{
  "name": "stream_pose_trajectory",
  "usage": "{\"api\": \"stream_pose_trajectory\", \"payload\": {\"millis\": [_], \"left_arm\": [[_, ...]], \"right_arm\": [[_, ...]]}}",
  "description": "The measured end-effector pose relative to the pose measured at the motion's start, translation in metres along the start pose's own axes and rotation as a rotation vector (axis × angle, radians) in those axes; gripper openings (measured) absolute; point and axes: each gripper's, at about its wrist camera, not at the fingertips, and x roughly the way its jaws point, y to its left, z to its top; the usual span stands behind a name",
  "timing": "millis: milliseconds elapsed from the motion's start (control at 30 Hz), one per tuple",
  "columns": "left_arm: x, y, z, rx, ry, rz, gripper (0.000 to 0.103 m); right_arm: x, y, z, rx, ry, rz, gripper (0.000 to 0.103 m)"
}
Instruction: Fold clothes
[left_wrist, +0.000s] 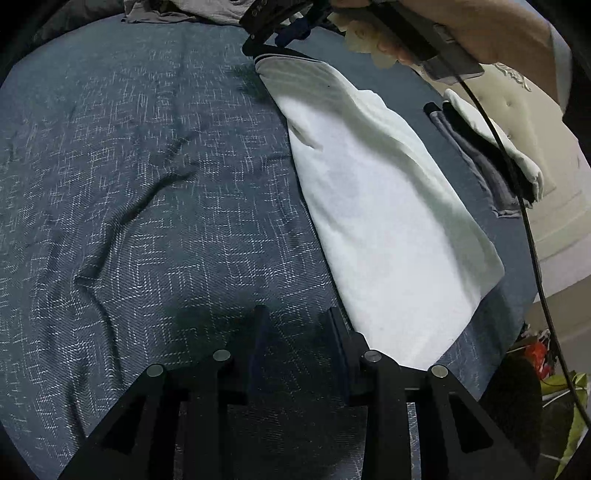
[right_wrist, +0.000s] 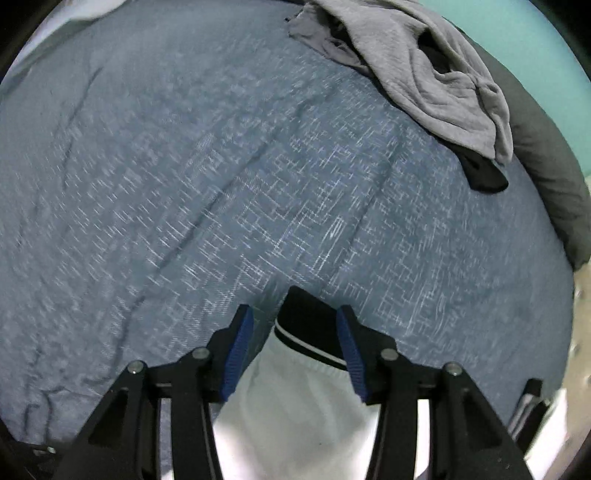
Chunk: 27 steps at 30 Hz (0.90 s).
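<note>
1. A bed covered with a blue-grey woven bedspread with a pale crosshatch pattern (left_wrist: 155, 192) is seen in both wrist views; the spread is creased in several places.
2. A white folded garment with a dark, white-striped collar band (left_wrist: 376, 206) is laid flat on the bedspread, at the right of the left wrist view.
3. The left tool (left_wrist: 299, 343) is held above bare bedspread, just beside the near edge of the white garment. Its jaws are set apart and nothing is gripped between them.
4. The right tool (right_wrist: 295, 350) is positioned over the collar end of the white garment (right_wrist: 295, 406). The dark collar band is seen between its blue ribbed pads (right_wrist: 236, 354), but the pads stand clear of the cloth on both sides; the jaws are parted.
5. In the left wrist view the right tool (left_wrist: 273, 37) is seen at the far end of the garment, held by a person's hand (left_wrist: 436, 29), with a black cable trailing from it.
6. A crumpled grey fabric garment (right_wrist: 424, 74) is lying at the far edge of the bed, well apart from the white garment.
7. A stack of folded dark and pale clothes (left_wrist: 491, 155) is placed beyond the white garment, near the bed's right edge.
</note>
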Motion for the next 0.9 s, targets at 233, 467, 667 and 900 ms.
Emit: {"api": "stream_pose_trajectory", "payload": {"millis": [233,467,667,900], "left_arm": [[0.002,-0.001,-0.002,0.005,0.002,0.001,0.034],[0.002,0.0,-0.003,0.006,0.004,-0.003,0.034],[0.004,0.0,-0.004,0.002,0.005,-0.005,0.034],[0.001,0.003,-0.005,0.0,0.007,-0.008,0.035]], "right_arm": [[0.001,-0.007,0.001,-0.009,-0.036,-0.019,0.006],[-0.007,-0.043,0.008,0.155,-0.106,-0.011,0.005],[0.005,-0.037,0.009,0.143,-0.074,0.039,0.006],[0.005,-0.04,0.013,0.165,-0.112,0.032,0.042]]}}
